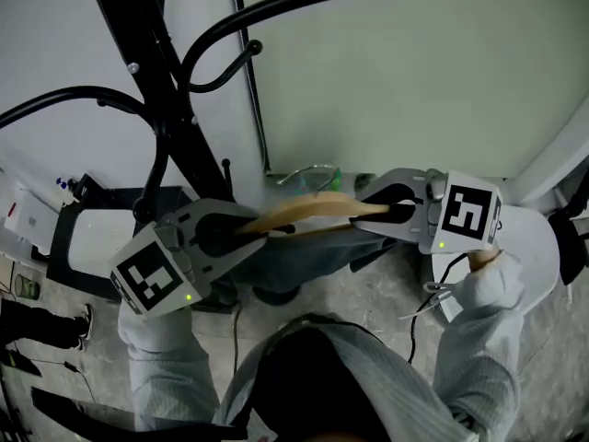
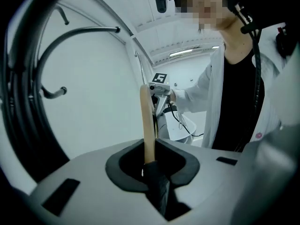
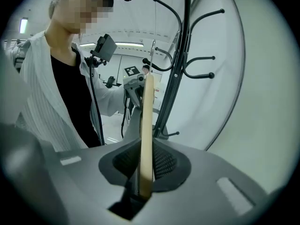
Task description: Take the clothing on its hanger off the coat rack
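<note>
The left gripper (image 1: 235,233) is clamped on one end of the hanger (image 1: 308,212). In the left gripper view its jaws pinch the thin wood (image 2: 147,125) edge-on, with a fold of the dark clothing (image 2: 157,184) caught between them just below the bar. The right gripper (image 1: 386,208) grips the opposite end the same way, and its own view shows the wood (image 3: 146,125) running straight up out of the closed jaws. The hanger spans the gap between the two tools, and the clothing (image 1: 304,251) hangs beneath that span.

The metal hook (image 1: 308,173) rises from the middle of the bar, ahead of both grippers. The coat rack (image 1: 156,72) stands beyond and to the outer side of the left gripper. The hook looks clear of the rack's arms, though no view settles this.

The likeliest trouble is a snag. A rack arm (image 3: 159,67) curves close to the hook's line in the right gripper view, and a sideways pull could catch it. The narrow wood could also twist in the pads if one gripper leads the other, and a tilted bar could let the clothing slide off an end.
</note>
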Available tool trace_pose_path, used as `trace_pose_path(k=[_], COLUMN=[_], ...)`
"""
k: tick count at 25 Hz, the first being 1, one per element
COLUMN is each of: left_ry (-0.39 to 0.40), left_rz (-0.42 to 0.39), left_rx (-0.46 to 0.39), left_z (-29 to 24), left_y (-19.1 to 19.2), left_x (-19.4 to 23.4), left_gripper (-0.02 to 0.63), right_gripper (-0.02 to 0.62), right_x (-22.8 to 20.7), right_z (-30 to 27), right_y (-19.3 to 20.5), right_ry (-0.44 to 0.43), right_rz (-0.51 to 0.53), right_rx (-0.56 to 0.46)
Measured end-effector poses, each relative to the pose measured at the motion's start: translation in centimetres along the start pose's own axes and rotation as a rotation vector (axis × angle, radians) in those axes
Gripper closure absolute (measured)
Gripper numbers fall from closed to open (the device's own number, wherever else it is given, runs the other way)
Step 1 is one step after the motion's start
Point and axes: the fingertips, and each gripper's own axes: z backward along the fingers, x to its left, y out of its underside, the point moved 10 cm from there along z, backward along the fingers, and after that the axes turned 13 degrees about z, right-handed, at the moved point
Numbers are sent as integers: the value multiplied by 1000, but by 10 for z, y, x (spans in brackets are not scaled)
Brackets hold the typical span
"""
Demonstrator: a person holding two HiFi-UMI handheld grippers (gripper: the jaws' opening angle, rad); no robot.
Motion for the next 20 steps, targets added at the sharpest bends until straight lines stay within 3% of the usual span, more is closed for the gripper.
trace_pose_path(k=[10,20], left_ry=[199,301], left_rz=[7,16], left_rx=[30,54], left_z=[-99,-153], left_y=[7,18], left_x=[-19,-18], left_gripper=[545,545], right_gripper=[545,545], right_x=[78,105], right_z=[56,69], right_y=[59,97], right_ry=[183,239], right_rz=[-177,-265], right_rx=[75,128])
